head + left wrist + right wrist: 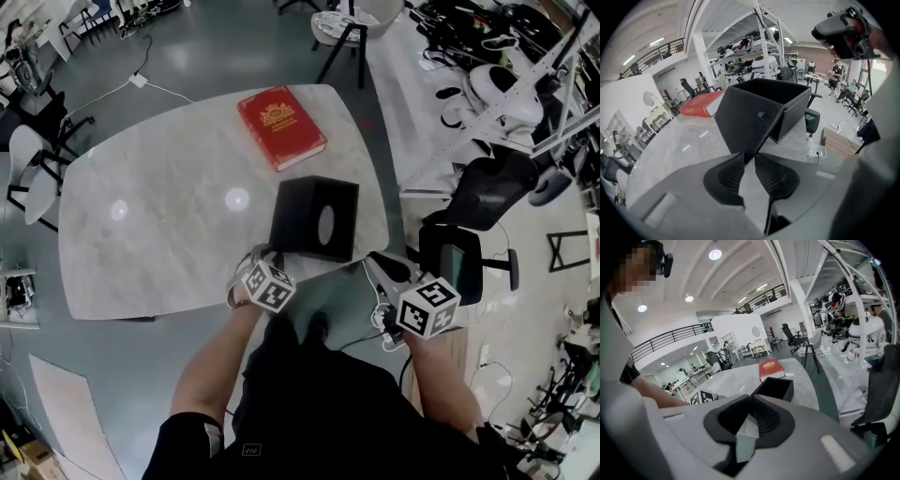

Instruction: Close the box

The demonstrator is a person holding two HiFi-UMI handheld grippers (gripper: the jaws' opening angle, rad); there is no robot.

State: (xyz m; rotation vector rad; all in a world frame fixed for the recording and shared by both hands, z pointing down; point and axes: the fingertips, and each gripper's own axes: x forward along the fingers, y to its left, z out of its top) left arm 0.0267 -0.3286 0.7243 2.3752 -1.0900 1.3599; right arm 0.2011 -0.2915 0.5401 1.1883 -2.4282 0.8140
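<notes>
A black box (314, 217) stands open near the front right edge of the marble table (169, 234). In the left gripper view its lid flap (745, 122) hangs down the near side of the box (787, 101). My left gripper (749, 157) points steeply down at the flap's lower corner, and its jaws are pinched on that corner. In the head view the left gripper (265, 253) sits at the box's near left corner. My right gripper (380, 264) hovers off the table's right edge. In the right gripper view it (750, 399) is shut and holds nothing, and the box (776, 387) shows its hollow inside.
A red book (281, 127) lies on the table behind the box. A black office chair (469, 253) stands just right of the table, with cables and a power strip (815, 152) on the floor. White chairs (28, 159) stand at the far left.
</notes>
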